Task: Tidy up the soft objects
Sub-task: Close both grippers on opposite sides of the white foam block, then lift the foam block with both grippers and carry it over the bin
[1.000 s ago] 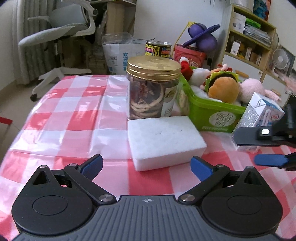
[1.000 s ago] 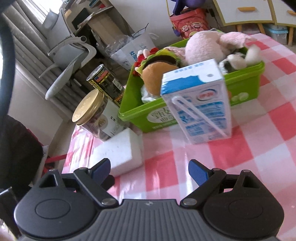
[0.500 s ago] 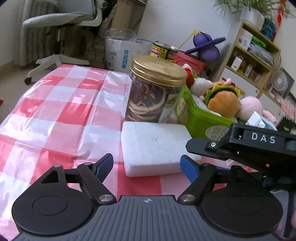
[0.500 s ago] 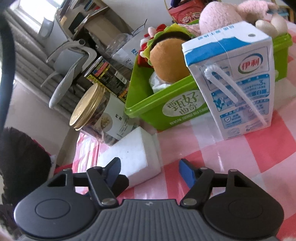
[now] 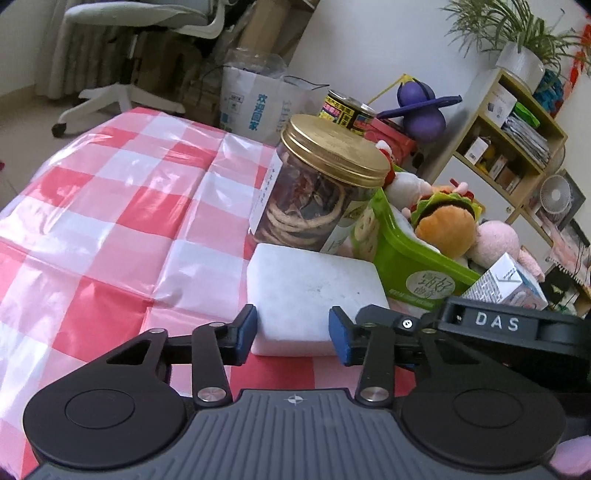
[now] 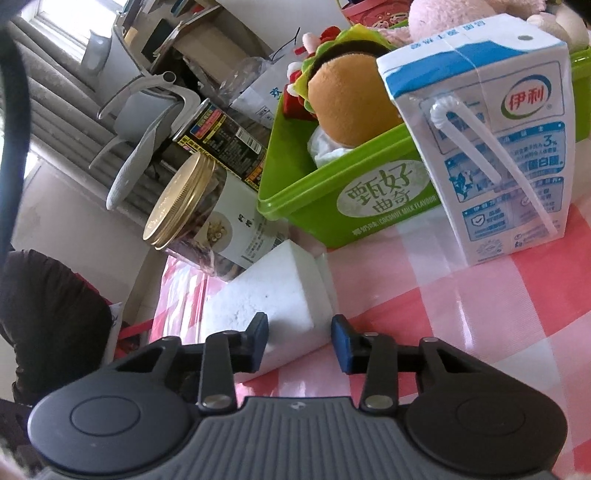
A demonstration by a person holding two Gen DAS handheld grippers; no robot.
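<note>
The white foam block [image 5: 314,291] lies flat on the checked worktop [image 5: 110,221], against the gold-lidded jar [image 5: 317,192] and green bin [image 5: 413,266] of plush toys. Both the left gripper [image 5: 291,330] and right gripper [image 6: 299,341] have just been closing, jaws narrowed about its near corners; contact unclear.

Office chair [image 5: 140,22], shelf [image 5: 513,122], white wall [image 5: 369,40]

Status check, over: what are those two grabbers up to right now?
Left gripper and right gripper: fingers just closing either side of white foam block, grip unconfirmed. Block flat on tablecloth. Jar and green bin close behind it.
</note>
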